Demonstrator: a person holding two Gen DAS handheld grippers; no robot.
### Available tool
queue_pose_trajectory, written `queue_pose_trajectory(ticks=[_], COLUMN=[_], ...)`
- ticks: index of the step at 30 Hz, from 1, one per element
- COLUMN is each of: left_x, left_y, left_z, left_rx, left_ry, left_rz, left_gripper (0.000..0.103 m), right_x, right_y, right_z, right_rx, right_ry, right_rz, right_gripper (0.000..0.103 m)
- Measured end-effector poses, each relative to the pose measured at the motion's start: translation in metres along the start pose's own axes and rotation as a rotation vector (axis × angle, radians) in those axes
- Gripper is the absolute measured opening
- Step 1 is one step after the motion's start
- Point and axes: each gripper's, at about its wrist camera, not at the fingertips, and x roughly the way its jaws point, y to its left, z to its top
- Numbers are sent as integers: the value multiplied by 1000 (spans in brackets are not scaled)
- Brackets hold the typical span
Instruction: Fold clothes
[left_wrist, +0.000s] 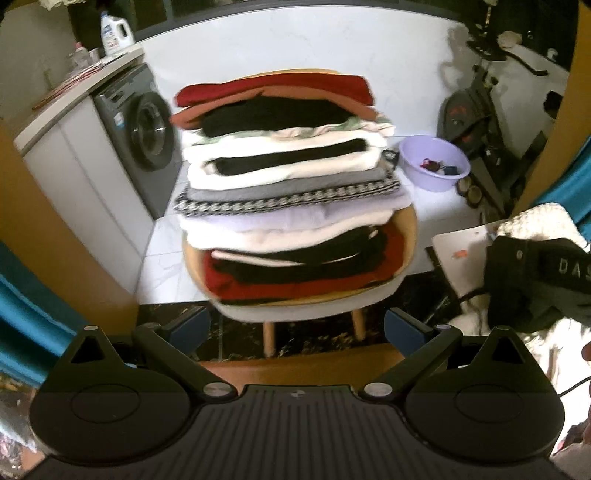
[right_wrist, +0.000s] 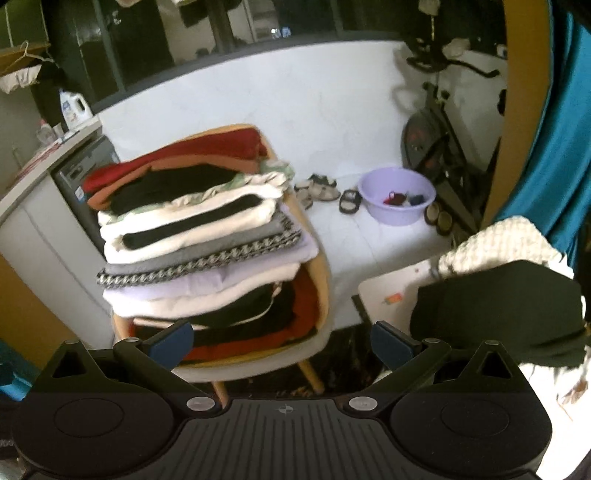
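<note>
A tall stack of folded clothes (left_wrist: 291, 192) in red, black, cream, grey and lilac rests on a tan chair (left_wrist: 406, 236) straight ahead in the left wrist view. My left gripper (left_wrist: 295, 328) is open and holds nothing, just short of the chair's front edge. In the right wrist view the same stack (right_wrist: 199, 236) stands to the left on the chair (right_wrist: 321, 280). My right gripper (right_wrist: 282, 342) is open and holds nothing. A black garment (right_wrist: 498, 310) lies at the right beside a white knit (right_wrist: 498, 243). The left wrist view shows that black garment (left_wrist: 535, 280) with pale lettering.
A washing machine (left_wrist: 140, 129) under a counter with a detergent bottle (left_wrist: 116, 33) stands on the left. A purple basin (right_wrist: 397, 195), sandals (right_wrist: 321, 190) and an exercise bike (right_wrist: 439, 144) sit on the white floor behind. Teal curtains (right_wrist: 543, 147) hang at the right.
</note>
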Motion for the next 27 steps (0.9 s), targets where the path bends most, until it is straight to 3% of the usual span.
queue_pose_trajectory(ticks=[8, 27], left_x=[-9, -9], left_y=[41, 49], left_z=[-15, -32], left_rx=[-67, -11], left_ry=[11, 55], left_rz=[-13, -134], left_gripper=[103, 103], right_x=[-16, -37], right_y=[64, 69], right_z=[-14, -40], right_rx=[-143, -81], right_ry=[-5, 26], right_rz=[4, -91], right_gripper=[102, 102])
